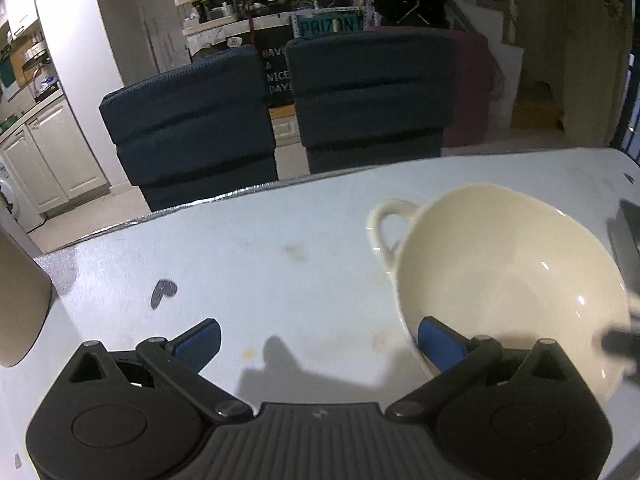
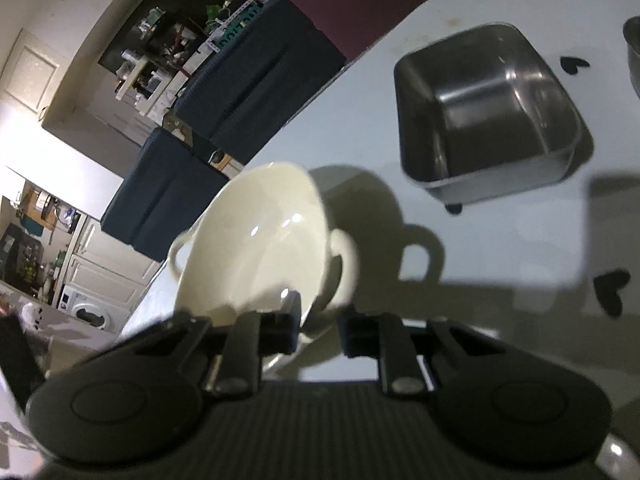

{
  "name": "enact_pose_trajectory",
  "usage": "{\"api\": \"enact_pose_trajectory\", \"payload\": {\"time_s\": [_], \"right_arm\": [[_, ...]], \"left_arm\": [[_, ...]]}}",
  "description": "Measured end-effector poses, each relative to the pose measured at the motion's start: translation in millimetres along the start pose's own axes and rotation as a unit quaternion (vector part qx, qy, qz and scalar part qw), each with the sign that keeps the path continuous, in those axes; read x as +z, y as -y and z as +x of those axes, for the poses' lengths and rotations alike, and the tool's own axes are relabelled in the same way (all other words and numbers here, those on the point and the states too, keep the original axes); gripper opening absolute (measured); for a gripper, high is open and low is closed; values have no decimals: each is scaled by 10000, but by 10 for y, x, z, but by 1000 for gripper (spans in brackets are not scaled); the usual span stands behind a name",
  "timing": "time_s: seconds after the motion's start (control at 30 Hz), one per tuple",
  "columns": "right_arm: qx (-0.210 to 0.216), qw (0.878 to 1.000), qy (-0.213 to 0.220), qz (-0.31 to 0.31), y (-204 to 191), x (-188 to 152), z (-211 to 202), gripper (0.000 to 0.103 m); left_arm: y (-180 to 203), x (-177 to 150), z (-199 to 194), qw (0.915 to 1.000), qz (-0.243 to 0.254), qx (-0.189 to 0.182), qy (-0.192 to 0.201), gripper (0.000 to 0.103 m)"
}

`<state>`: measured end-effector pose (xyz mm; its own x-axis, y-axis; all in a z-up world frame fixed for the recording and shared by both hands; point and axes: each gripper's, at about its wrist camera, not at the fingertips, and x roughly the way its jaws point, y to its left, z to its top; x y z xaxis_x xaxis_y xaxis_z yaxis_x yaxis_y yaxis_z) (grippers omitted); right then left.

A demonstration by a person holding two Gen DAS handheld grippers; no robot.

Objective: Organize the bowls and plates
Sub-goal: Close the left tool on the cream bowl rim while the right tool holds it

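A cream bowl (image 1: 508,280) with two loop handles sits at the right of the pale table (image 1: 280,264) in the left wrist view. My left gripper (image 1: 320,344) is open wide. Its right blue pad (image 1: 440,344) is at the bowl's near left rim and its left pad over bare table. In the right wrist view the same cream bowl (image 2: 260,240) looks tilted. My right gripper (image 2: 318,330) is shut on its near rim beside a handle (image 2: 344,264), one finger inside the bowl and one outside.
A square steel container (image 2: 488,112) stands on the table beyond the bowl, with another metal vessel (image 2: 634,56) at the right edge. Two dark blue chairs (image 1: 192,136) line the far table edge. A beige rounded object (image 1: 20,300) sits at the left. Black heart marks (image 2: 608,292) dot the table.
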<state>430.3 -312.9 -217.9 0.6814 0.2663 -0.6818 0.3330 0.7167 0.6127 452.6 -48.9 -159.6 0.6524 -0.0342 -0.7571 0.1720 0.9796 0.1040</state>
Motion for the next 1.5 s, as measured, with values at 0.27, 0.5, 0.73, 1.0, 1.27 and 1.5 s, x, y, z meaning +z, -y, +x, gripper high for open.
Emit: {"api": "enact_pose_trajectory", "payload": {"time_s": [0.27, 0.5, 0.73, 1.0, 1.27, 1.5], "right_arm": [[-19, 9994, 148, -323, -92, 52, 100, 19], [103, 9992, 7, -388, -64, 136, 126, 19], [176, 9992, 160, -314, -21, 215, 91, 24], [189, 9986, 159, -478, -40, 214, 88, 24], [152, 9984, -62, -540, -62, 272, 92, 22], [-34, 9980, 51, -636, -50, 290, 52, 24]], "left_arm": [[-79, -142, -93, 9990, -181, -370, -156, 97], [-118, 77, 12, 9975, -293, -584, -259, 69], [-329, 310, 168, 9933, -769, -822, -278, 63], [-375, 387, 371, 9843, -935, -1432, -447, 42], [-325, 385, 351, 9809, -969, -1553, -657, 27], [-378, 312, 342, 9715, -1171, -1938, -702, 23]]}}
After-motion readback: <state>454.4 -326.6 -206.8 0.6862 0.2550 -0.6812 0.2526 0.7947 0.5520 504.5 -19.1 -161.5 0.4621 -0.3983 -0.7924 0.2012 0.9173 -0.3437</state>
